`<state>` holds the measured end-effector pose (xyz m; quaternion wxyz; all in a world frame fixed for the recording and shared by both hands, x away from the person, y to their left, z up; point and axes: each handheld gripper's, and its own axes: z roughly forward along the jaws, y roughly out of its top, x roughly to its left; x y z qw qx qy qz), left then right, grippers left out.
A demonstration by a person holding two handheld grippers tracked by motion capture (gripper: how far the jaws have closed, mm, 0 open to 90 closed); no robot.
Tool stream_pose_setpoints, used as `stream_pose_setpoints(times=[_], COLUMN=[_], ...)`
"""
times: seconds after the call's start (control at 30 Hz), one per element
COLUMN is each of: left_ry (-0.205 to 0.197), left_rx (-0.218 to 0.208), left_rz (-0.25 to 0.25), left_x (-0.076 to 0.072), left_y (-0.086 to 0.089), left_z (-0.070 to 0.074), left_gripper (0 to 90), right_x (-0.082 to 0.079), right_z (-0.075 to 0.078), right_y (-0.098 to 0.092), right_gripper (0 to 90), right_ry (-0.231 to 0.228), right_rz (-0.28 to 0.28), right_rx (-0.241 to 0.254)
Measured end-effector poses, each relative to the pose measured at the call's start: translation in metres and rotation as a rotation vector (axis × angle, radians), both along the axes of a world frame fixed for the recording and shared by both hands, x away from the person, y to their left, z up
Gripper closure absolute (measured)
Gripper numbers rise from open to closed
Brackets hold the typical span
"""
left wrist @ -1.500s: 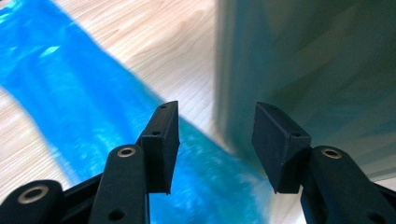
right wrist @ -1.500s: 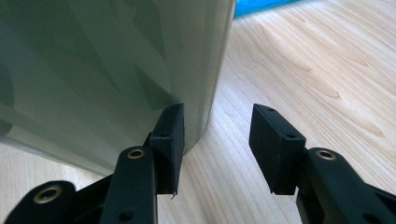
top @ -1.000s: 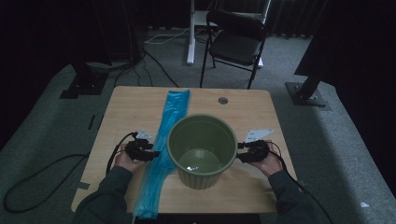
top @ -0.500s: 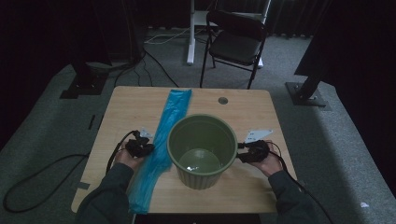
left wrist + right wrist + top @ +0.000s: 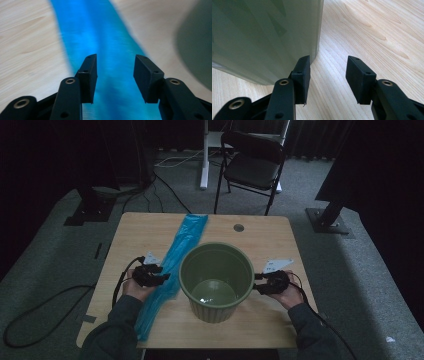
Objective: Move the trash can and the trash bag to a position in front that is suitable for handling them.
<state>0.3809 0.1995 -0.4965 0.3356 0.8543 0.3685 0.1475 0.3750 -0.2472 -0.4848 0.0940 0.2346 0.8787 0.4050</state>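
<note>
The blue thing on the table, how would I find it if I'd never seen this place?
Look at the light wooden table with the big round green plastic bucket in its middle. Just left of the bucket lies a long, flat, shiny blue plastic bag, running from the far edge to the near edge. It is the one bright blue thing there, and thin like a ribbon.

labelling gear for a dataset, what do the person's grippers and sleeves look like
Both the left gripper and right gripper are black, each with two flat rectangular jaw blocks on arms with brass-ringed screw holes. Each carries a pale grey three-cornered plate on top and trails a black cable. The person wears dark grey-green long sleeves.
</note>
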Motion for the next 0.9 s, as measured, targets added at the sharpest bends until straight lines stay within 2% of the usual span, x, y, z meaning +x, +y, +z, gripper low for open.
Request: stream_pose_setpoints(times=[0.07,0.2,0.27,0.33,0.5,0.57,0.6,0.63,0.7,0.73,0.77,0.8,0.83,0.9], left_ry=[0.001,0.035,0.047,0.051,0.065,0.071,0.069,0.07,0.064,0.064,0.064,0.043,0.035,0.026], left_rx=[0.005,0.083,0.128,0.158,0.183,0.21,0.244,0.248,0.221,0.221,0.221,0.164,0.147,0.115], left_rz=[-0.02,-0.061,-0.06,-0.044,-0.007,0.029,0.057,0.079,0.107,0.107,0.107,0.105,0.099,0.093], left_x=[-0.003,-0.004,-0.003,-0.001,0.004,0.008,0.009,0.011,0.012,0.012,0.012,0.013,0.013,0.015], left_y=[-0.003,-0.015,-0.017,-0.015,-0.007,-0.001,0.003,0.006,0.013,0.013,0.013,0.018,0.018,0.017], left_z=[0.0,-0.008,-0.013,-0.015,-0.016,-0.018,-0.018,-0.018,-0.015,-0.015,-0.015,-0.008,-0.005,0.0], left_gripper=[51.5,52.2,57.3,62.7,70.4,70.4,70.4,70.4,68.6,63.7,63.7,63.7,54.8,50.8], right_x=[-0.001,-0.001,-0.001,0.0,0.0,0.0,0.0,0.0,0.0,0.0,0.0,0.0,0.0,0.0], right_z=[0.0,0.001,0.0,0.0,0.0,0.0,0.0,0.0,0.001,0.001,0.001,0.001,0.001,0.001], right_y=[-0.001,-0.002,-0.002,-0.003,-0.003,-0.003,-0.004,-0.004,-0.005,-0.005,-0.005,-0.005,-0.005,-0.005], right_gripper=[53.9,53.9,53.9,53.9,53.9,53.9,53.9,53.9,53.8,53.8,53.8,53.8,53.8,53.7], right_ry=[0.001,-0.001,0.0,-0.001,0.001,0.004,0.004,0.003,0.002,0.002,0.002,0.002,0.002,0.005], right_rz=[-0.002,-0.006,-0.006,-0.005,-0.005,-0.008,-0.009,-0.01,-0.013,-0.013,-0.016,-0.016,-0.018,-0.018], right_rx=[0.0,0.004,0.004,0.003,0.002,0.004,0.004,0.003,0.008,0.008,0.012,0.012,0.016,0.016])
